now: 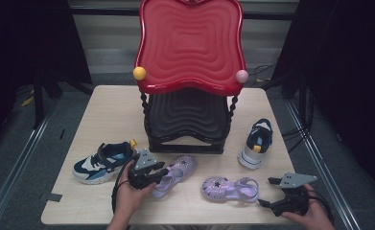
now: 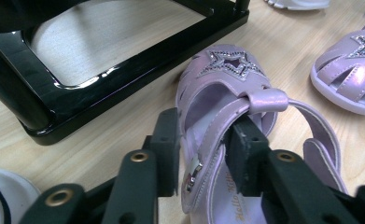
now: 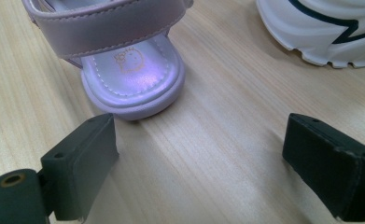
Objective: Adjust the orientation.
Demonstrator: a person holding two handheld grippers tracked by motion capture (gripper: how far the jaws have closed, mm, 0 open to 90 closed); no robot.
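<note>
Two purple jelly sandals with star toes lie on the wooden table (image 1: 108, 110). My left gripper (image 1: 162, 174) (image 2: 203, 149) is at the left sandal (image 1: 178, 171) (image 2: 227, 74). One pad sits outside the sandal's side wall and the other inside it, both pressing on the wall below the strap. The second sandal (image 1: 230, 188) (image 3: 133, 84) lies to the right, its heel toward my right gripper (image 1: 267, 192) (image 3: 203, 144). That gripper stands open and wide, just short of the heel, with bare table between its pads.
A two-tier rack stands at the table's middle back, with a red top shelf (image 1: 190, 43) and a black lower frame (image 1: 185, 143) (image 2: 124, 65). A blue-and-white sneaker (image 1: 101, 163) lies at the left. Its mate (image 1: 257, 141) (image 3: 325, 28) lies at the right.
</note>
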